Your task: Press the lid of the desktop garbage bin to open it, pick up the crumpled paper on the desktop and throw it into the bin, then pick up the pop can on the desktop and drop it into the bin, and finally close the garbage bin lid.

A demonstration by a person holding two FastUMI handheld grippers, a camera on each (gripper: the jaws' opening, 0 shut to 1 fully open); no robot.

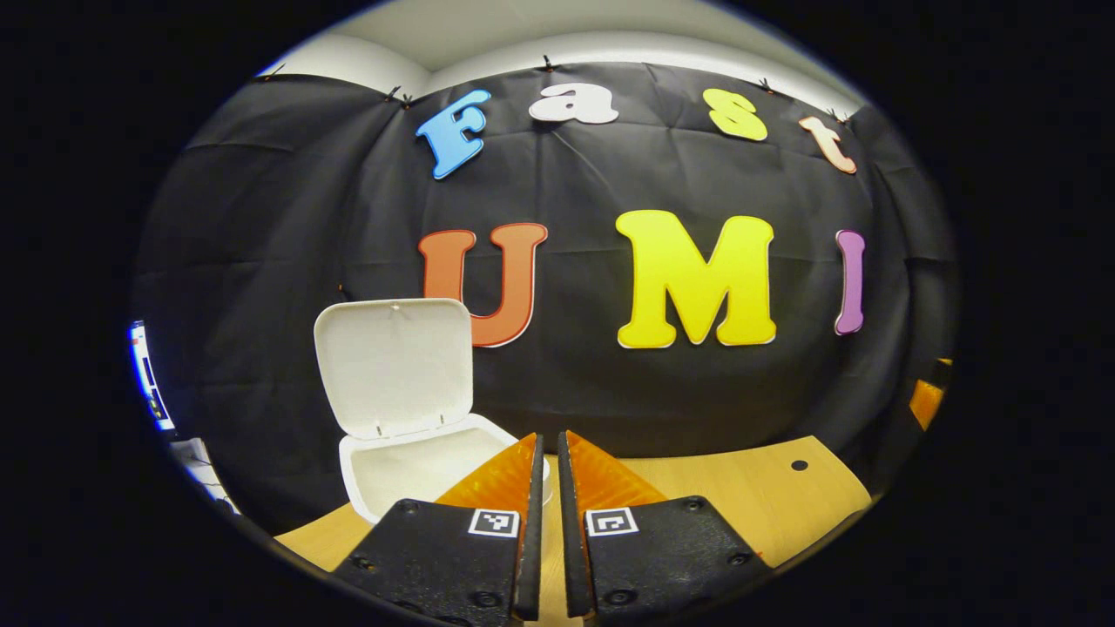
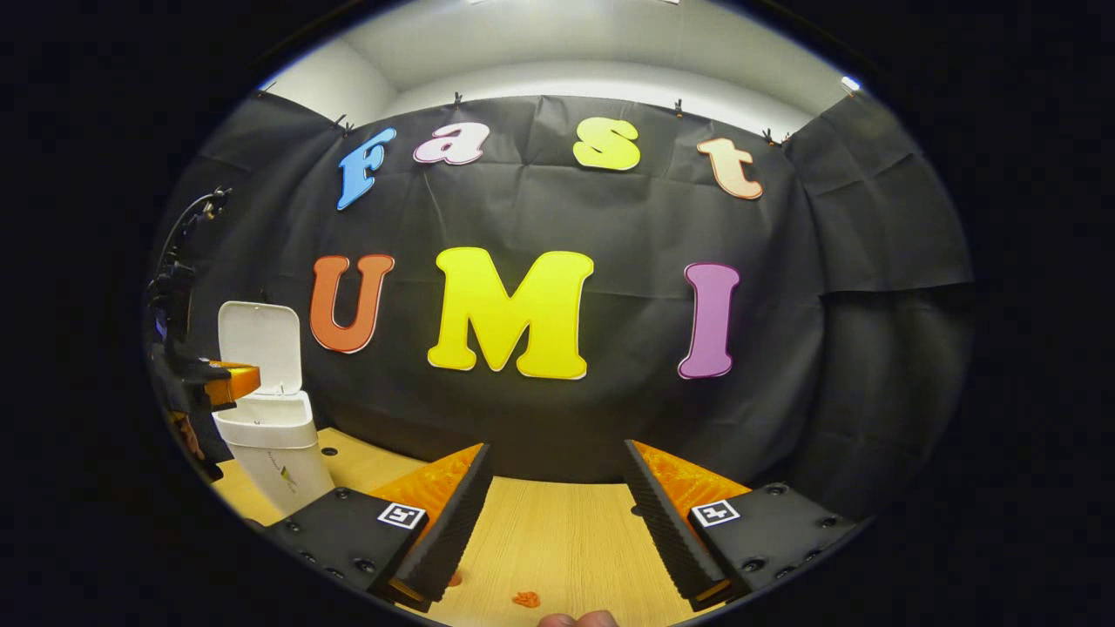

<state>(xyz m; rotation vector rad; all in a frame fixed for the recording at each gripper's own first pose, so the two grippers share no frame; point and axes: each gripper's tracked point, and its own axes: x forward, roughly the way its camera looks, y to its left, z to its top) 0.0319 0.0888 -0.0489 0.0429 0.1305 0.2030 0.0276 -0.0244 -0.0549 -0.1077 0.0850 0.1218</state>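
Bin [image 1: 409,470] stood open at lower left, lid [image 1: 394,366] upright; left claw [image 1: 550,461], nearly closed and empty, should push it down gently. Right claw [image 2: 557,496] gaped empty.

A black cloth wall [image 1: 610,383] fills the back from nine to three o'clock, creased in a grid (fold lines, it seems) and clipped along its top edge. Above it, at twelve o'clock, runs a pale wall [image 2: 557,61] with a bright light spot at two o'clock. A wooden table [image 2: 566,531] lies at six o'clock, light-grained, with a small dark hole [image 1: 799,465] near its far edge at four o'clock. Small orange scraps [image 2: 525,599] lie on the wood at six o'clock. A dark stand with cabling [image 2: 174,279] rises at nine o'clock.
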